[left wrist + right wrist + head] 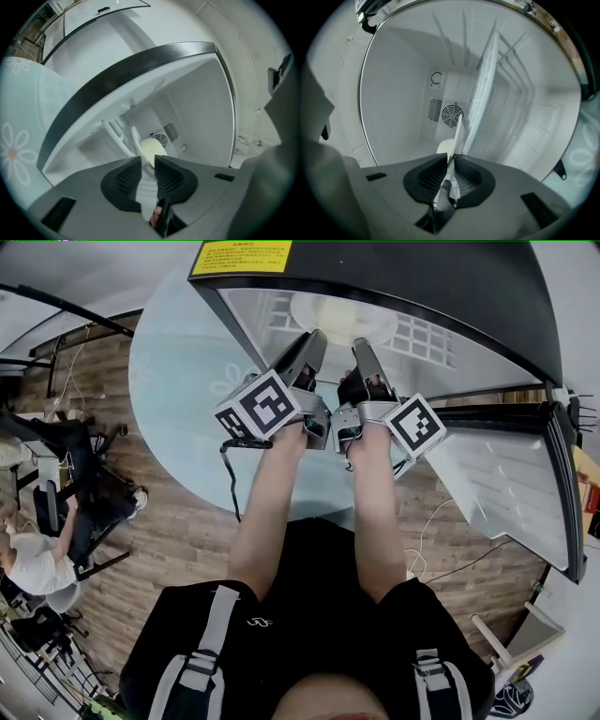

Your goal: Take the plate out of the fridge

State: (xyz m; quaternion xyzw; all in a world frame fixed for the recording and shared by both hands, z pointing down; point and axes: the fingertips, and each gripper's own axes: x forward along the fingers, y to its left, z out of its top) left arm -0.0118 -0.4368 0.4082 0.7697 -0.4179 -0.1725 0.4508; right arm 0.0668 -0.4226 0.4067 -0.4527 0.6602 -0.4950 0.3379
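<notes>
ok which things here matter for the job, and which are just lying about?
Job: pale round plate, open black-framed fridge, left gripper and right gripper, both shut on the plate's rim.
Lying about: light-blue flowered round table, yellow warning label, black office chair.

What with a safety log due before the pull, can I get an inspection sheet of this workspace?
Surface: round table under a pale blue flowered cloth; the fridge stands on it.
Job's things: fridge with its door open; cream plate inside, along with a white wire shelf.
Clutter: nothing seen.
Grippers: left claw and right claw both reach into the fridge, each shut on the plate's rim.
Cables: black cable trails from the left claw; white cable lies on the floor.
Surroundings: wood-look floor; seated person at the left.
</notes>
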